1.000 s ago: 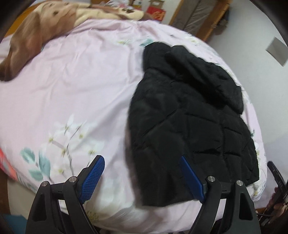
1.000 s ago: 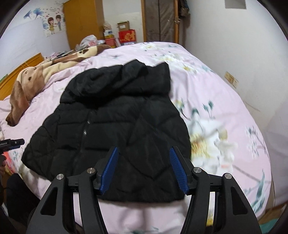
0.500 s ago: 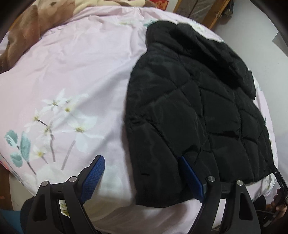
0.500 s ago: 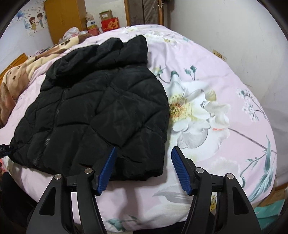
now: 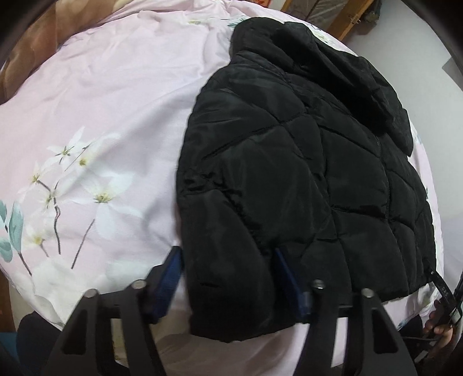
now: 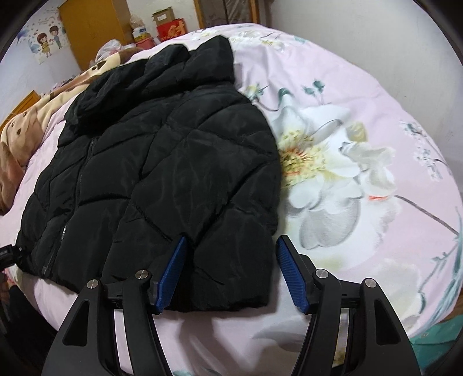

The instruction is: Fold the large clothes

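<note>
The jacket [image 6: 162, 185] lay lengthwise, hood pointing away. Left gripper [image 5: 228, 277], closing, straddled its corner; right gripper [image 6: 228, 269] released. Only the right view showed boxes [image 6: 162, 27].

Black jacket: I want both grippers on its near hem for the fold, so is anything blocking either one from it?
Nothing visible. The black jacket lies flat on the pink floral bedspread, its near corners already between the jaws of the left gripper, which have just been closing, and the right gripper.
</note>
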A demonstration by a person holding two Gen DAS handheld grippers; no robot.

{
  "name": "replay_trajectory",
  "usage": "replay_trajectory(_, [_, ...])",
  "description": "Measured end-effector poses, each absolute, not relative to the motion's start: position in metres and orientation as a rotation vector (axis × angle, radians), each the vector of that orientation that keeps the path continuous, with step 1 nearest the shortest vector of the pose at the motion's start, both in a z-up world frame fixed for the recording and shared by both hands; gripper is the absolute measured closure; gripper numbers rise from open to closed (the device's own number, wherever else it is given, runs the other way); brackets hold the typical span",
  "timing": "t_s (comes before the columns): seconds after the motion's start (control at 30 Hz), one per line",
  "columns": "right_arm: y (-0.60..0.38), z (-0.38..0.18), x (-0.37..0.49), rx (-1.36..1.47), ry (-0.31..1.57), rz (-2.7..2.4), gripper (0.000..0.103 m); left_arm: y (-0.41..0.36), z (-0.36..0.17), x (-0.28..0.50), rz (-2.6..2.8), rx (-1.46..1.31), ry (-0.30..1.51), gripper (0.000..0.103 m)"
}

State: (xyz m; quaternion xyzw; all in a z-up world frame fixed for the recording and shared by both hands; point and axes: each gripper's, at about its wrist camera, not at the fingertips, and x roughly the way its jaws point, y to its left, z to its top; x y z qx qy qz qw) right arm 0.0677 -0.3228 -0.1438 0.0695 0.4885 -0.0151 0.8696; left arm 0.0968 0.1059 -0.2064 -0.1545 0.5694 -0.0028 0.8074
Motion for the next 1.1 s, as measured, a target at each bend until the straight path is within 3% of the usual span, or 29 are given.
replay_trajectory(0.03, [-0.32, -0.144, 0.069, 0.135, 1.022, -0.032, 0.039, 0.103, -0.205, 0.096, -0.011, -0.319, 1.213, 0.05])
replay_trajectory(0.17, [-0.316, -0.144, 0.07, 0.134, 1.016, -0.03, 0.041, 0.1, -0.201, 0.095, -0.008, -0.305, 1.201, 0.054])
replay_trajectory(0.23, [-0.316, -0.145, 0.069, 0.146, 1.02, -0.03, 0.048, 0.101, -0.201, 0.094, -0.007, -0.322, 1.197, 0.062])
replay_trajectory(0.3, [-0.316, -0.142, 0.068, 0.141, 1.011, -0.033, 0.065, 0.1, -0.198, 0.091, -0.007, -0.336, 1.181, 0.069])
replay_trajectory(0.4, [-0.316, -0.135, 0.065, 0.148, 0.998, -0.011, 0.078, 0.102, -0.189, 0.088, -0.013, -0.353, 1.164, 0.077])
replay_trajectory(0.7, [-0.31, -0.107, 0.045, 0.147, 0.928, 0.012, 0.086, 0.106, -0.154, 0.071, -0.061, -0.343, 1.101, 0.082])
replay_trajectory(1.1, [-0.299, -0.071, -0.009, 0.123, 0.902, 0.051, 0.087, 0.097, -0.123, 0.017, -0.098, -0.244, 1.083, 0.083])
